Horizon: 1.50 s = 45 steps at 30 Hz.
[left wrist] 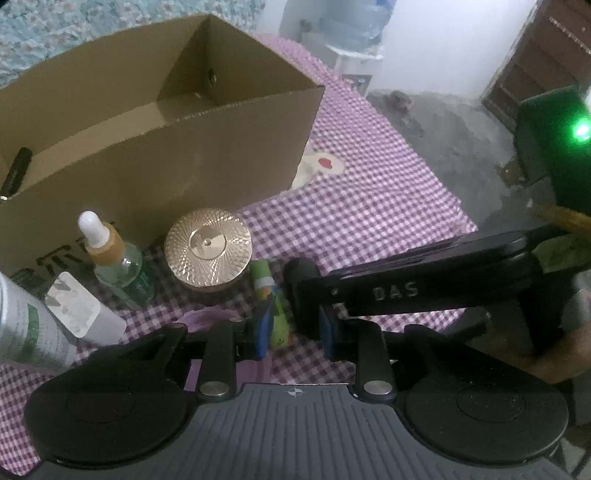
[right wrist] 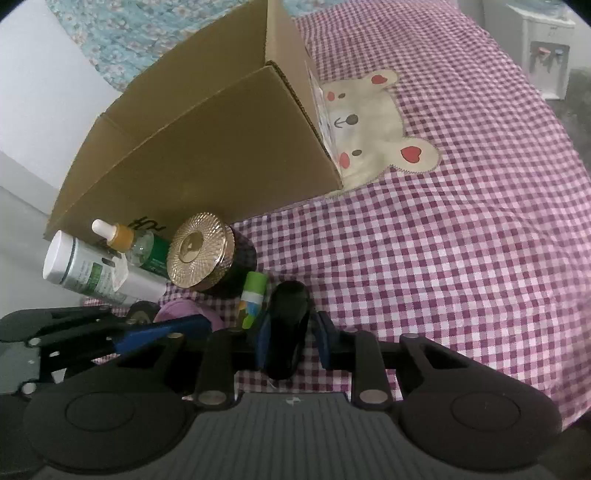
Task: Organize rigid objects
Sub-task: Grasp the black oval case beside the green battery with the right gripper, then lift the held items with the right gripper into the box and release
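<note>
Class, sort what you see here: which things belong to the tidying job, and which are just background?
Part of the job:
cardboard box
gold-lidded jar
dropper bottle
white tube
green stick
black object between the right gripper fingers

Just background:
checked bedcover
bear patch
water dispenser

One open cardboard box [left wrist: 155, 122] stands on a checked bedspread [right wrist: 443, 240] beside one dropper bottle [left wrist: 118, 258], one gold-lidded jar [left wrist: 208, 247] and one white tube [right wrist: 92, 273]. One green stick [right wrist: 253, 291] and one black object [right wrist: 286, 332] lie nearby. Two grippers are in view.
</note>
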Motion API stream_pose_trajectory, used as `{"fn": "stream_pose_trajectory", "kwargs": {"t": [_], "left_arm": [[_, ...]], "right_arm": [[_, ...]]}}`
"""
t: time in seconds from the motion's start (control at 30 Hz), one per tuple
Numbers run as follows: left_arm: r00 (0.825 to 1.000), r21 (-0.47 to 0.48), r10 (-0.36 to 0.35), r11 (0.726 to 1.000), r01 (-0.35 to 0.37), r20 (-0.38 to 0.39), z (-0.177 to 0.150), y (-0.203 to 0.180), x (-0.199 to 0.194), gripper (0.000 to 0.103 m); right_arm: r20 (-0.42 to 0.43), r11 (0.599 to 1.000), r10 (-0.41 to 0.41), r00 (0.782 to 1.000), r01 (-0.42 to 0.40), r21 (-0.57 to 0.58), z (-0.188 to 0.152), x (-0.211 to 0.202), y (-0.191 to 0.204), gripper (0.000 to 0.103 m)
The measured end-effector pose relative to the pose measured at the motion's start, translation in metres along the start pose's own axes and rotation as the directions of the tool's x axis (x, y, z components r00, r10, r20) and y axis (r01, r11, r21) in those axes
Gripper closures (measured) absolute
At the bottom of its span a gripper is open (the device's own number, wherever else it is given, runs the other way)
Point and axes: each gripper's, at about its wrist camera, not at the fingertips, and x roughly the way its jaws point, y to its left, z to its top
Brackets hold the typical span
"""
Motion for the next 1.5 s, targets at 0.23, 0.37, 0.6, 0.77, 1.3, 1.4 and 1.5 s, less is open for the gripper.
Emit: {"fn": "stream_pose_trajectory", "kwargs": {"t": [0.23,0.37,0.6,0.77,1.3,1.4,1.5], "left_arm": [[0.999,0.014,0.017,1.0,-0.016,-0.046,0.008,-0.003,0.02,0.077],[0.997,0.025,0.039,0.999,-0.038,-0.061,0.011,-0.004,0.026,0.077],[0.997,0.009,0.038,0.999,-0.037,-0.071,0.015,-0.001,0.028,0.078],[0.997,-0.043,-0.019,0.999,0.016,-0.081,0.017,0.001,0.031,0.077],[0.982,-0.148,-0.147,0.98,0.13,-0.116,0.018,0.002,0.05,0.068],[0.983,-0.152,-0.145,0.98,0.128,-0.113,0.017,0.003,0.05,0.068],[0.983,-0.159,-0.149,0.979,0.131,-0.111,0.018,0.005,0.049,0.068]], "right_arm": [[0.024,0.997,-0.076,0.997,0.076,-0.008,-0.002,-0.02,-0.017,0.083],[0.024,0.998,-0.025,0.999,0.023,0.05,-0.004,-0.027,-0.033,0.082],[0.021,0.988,0.093,0.995,-0.095,0.122,-0.004,-0.035,-0.041,0.081],[0.002,0.965,0.161,0.987,-0.157,0.209,-0.004,-0.03,-0.044,0.08],[0.007,0.873,0.304,0.953,-0.281,0.4,-0.016,-0.03,-0.086,0.073],[0.013,0.845,0.348,0.937,-0.32,0.428,-0.02,-0.024,-0.086,0.073],[0.027,0.842,0.351,0.936,-0.329,0.427,-0.021,-0.023,-0.085,0.073]]}}
